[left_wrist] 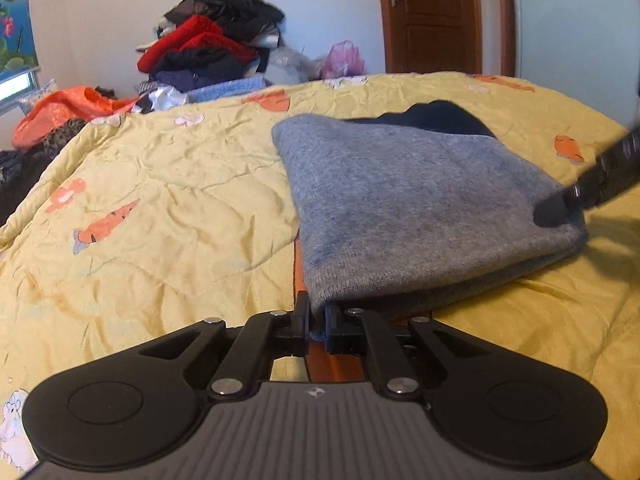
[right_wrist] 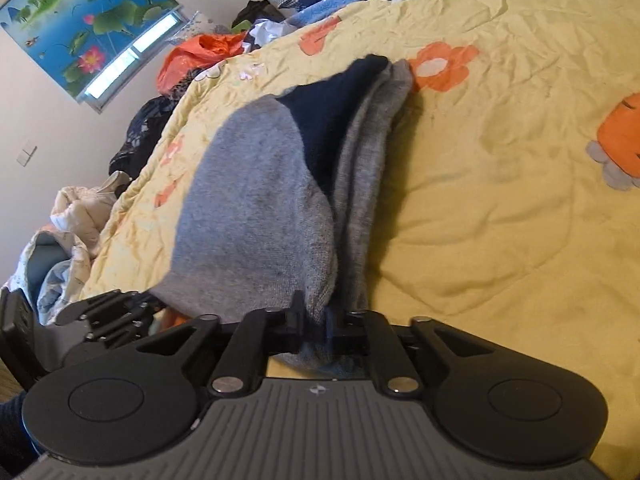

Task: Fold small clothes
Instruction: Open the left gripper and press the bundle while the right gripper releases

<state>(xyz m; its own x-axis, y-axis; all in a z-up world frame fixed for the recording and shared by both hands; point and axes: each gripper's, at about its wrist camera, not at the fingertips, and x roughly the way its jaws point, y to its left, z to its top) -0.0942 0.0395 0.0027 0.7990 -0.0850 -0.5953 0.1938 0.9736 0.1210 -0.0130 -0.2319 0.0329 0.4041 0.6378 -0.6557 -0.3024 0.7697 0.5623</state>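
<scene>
In the left wrist view, the left gripper (left_wrist: 317,322) has its fingers nearly together, pinching the near corner of a grey garment (left_wrist: 420,208). The garment is folded over itself in layers and stretches away to the right across a yellow quilt (left_wrist: 160,184) printed with orange flowers. A dark navy part (left_wrist: 440,118) of the garment shows at its far edge. At the right edge of this view the right gripper (left_wrist: 560,210) meets the garment's other near corner (its fingertips are blurred there, so the grip cannot be judged from here). Beyond the bed stand a pile of clothes (left_wrist: 208,44), an orange plastic bag (left_wrist: 64,110) and a brown door (left_wrist: 432,16).

In the right wrist view, the right gripper (right_wrist: 318,322) is closed tight on a bunched corner of the grey garment (right_wrist: 256,208), cloth filling the narrow gap between its fingers. The garment hangs in folds over the quilt (right_wrist: 500,160), its navy part (right_wrist: 332,108) toward the far end. The left gripper (right_wrist: 108,312) appears low at the left, against the garment's edge. A lotus picture (right_wrist: 92,20) hangs on the wall.
</scene>
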